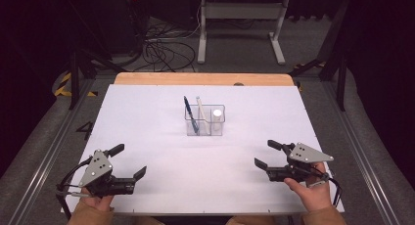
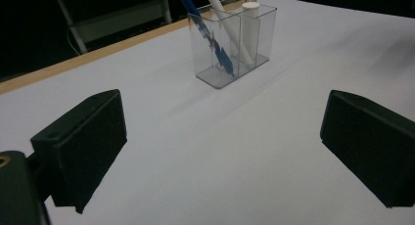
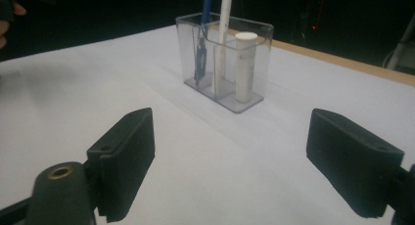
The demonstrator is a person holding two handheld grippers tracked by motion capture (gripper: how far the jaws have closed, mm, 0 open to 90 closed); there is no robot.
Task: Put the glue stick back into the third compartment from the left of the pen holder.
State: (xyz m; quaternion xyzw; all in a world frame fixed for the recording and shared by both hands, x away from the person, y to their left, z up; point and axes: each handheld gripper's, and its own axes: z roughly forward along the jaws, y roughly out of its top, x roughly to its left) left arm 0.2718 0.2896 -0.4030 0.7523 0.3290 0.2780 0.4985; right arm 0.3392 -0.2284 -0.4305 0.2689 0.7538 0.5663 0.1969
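Note:
A clear plastic holder [image 1: 205, 120] stands at the middle of the white table. It holds a blue pen [image 1: 190, 114], a white pen [image 1: 201, 112] and a short white tube [image 1: 216, 119], each upright or leaning in its own section. My left gripper [image 1: 129, 161] rests low at the near left, open, with nothing between its jaws. My right gripper [image 1: 264, 154] sits at the near right, also open and empty. Both point toward the holder [image 2: 234, 44], which stands well beyond the jaws. From the right gripper view the holder [image 3: 226, 61] stands ahead with the tube [image 3: 243, 66] on its right.
The white sheet [image 1: 147, 117] covers the table, with a wooden edge [image 1: 195, 78] at the far side. Beyond it stand a white desk frame [image 1: 240, 24] and loose cables [image 1: 164, 51] on the floor. Metal rails [image 1: 44, 151] run along both sides.

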